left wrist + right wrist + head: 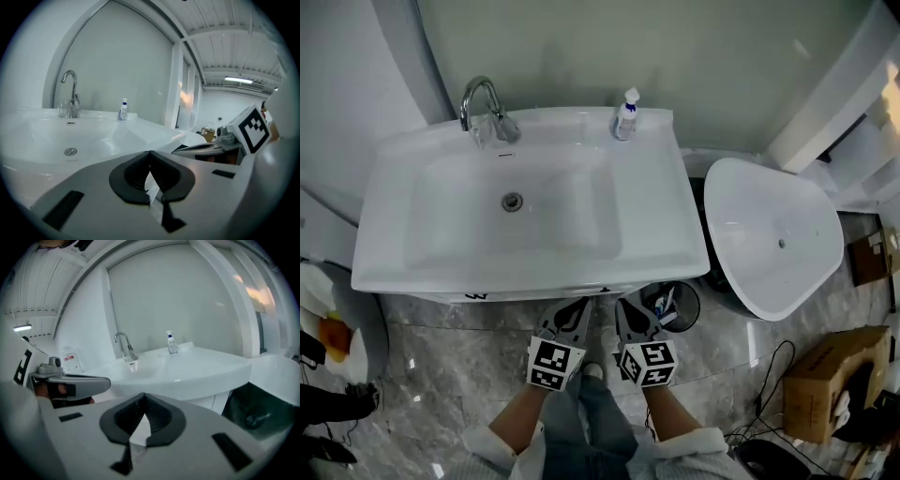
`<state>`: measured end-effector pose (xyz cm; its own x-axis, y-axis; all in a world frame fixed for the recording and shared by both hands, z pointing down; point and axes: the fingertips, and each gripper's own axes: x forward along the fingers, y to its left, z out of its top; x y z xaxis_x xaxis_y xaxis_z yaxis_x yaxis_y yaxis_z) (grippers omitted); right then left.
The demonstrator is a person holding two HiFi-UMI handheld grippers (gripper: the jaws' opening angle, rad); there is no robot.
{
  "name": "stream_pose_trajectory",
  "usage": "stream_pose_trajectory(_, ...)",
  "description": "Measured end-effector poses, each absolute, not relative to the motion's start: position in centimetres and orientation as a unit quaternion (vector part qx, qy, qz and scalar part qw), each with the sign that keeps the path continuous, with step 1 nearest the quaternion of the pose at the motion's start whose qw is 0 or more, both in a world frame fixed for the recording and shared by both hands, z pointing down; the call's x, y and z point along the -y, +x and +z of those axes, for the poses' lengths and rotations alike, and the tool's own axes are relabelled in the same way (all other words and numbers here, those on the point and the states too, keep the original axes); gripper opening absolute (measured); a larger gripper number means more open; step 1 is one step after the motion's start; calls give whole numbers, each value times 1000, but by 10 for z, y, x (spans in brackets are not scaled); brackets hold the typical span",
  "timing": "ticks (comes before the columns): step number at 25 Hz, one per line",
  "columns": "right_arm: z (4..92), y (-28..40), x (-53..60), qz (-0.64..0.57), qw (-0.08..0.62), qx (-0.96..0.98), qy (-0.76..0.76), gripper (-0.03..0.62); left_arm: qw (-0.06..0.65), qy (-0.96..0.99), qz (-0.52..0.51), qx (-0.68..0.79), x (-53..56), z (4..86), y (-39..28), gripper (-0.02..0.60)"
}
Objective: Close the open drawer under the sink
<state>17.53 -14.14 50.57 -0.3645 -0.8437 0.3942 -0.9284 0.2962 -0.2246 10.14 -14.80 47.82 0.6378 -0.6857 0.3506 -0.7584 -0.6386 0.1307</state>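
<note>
The white sink [525, 211] fills the middle of the head view; only a thin white strip of the cabinet front [534, 294] shows under its front rim, so the drawer itself is hidden. My left gripper [578, 306] and right gripper [628, 306] are side by side just below that rim, tips pointing at it. Each one's jaws meet at the tip with nothing between them: left gripper [150, 153] and right gripper [143, 395] are both shut. The cabinet front [213, 401] appears below the sink rim in the right gripper view.
A chrome faucet [483, 108] and a small soap bottle [625, 114] stand at the sink's back. A white oval fixture [773, 239] is at the right, a dark bin [672, 306] beside my right gripper. A cardboard box [834, 380] and cables lie on the marble floor.
</note>
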Motion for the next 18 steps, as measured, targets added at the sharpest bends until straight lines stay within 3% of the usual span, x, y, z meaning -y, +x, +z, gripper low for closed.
stream_pose_trajectory(11,356,160,148,177,16,814,552,9,102,920,67,371,154,343,105,15)
stream_pose_trajectory(18,290,150,140,156,2,839,520,9,78,930,27,358,145,274,96,16)
